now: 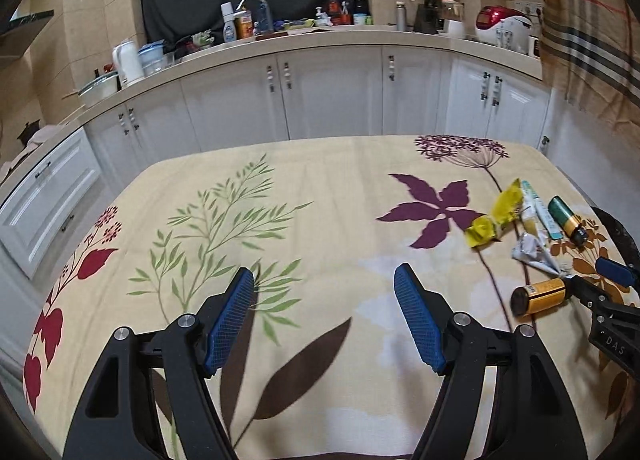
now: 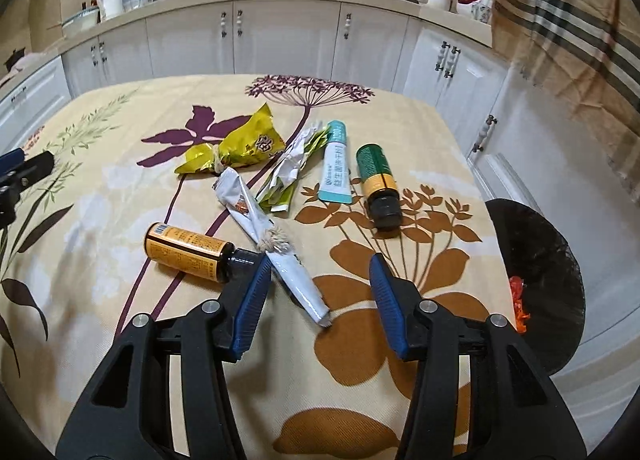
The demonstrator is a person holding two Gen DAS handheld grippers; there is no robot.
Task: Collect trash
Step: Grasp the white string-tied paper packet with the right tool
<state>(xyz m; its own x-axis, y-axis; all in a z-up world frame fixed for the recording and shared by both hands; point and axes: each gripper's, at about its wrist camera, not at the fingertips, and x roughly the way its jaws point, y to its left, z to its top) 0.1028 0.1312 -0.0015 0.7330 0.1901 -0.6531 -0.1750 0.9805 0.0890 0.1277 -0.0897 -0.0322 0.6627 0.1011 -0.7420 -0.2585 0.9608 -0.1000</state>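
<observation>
Trash lies on the floral tablecloth [image 2: 120, 188]: a yellow wrapper [image 2: 244, 144], a crumpled silver wrapper [image 2: 256, 216], a green-white packet [image 2: 288, 176], a teal sachet [image 2: 336, 160], a green bottle [image 2: 376, 176] and an orange bottle [image 2: 188, 252], both on their sides. My right gripper [image 2: 320, 264] is open just above the cloth. The silver wrapper's near end lies between its fingers, untouched by the right pad. Its left finger sits beside the orange bottle's black cap. My left gripper [image 1: 324, 276] is open over bare cloth, left of the trash, with nothing between its fingers.
A black bin [image 2: 536, 272] with orange scraps inside stands off the table's right edge. White kitchen cabinets [image 1: 328, 92] and a cluttered counter [image 1: 280, 36] run behind the table. A plaid cloth [image 2: 572, 28] hangs at the right.
</observation>
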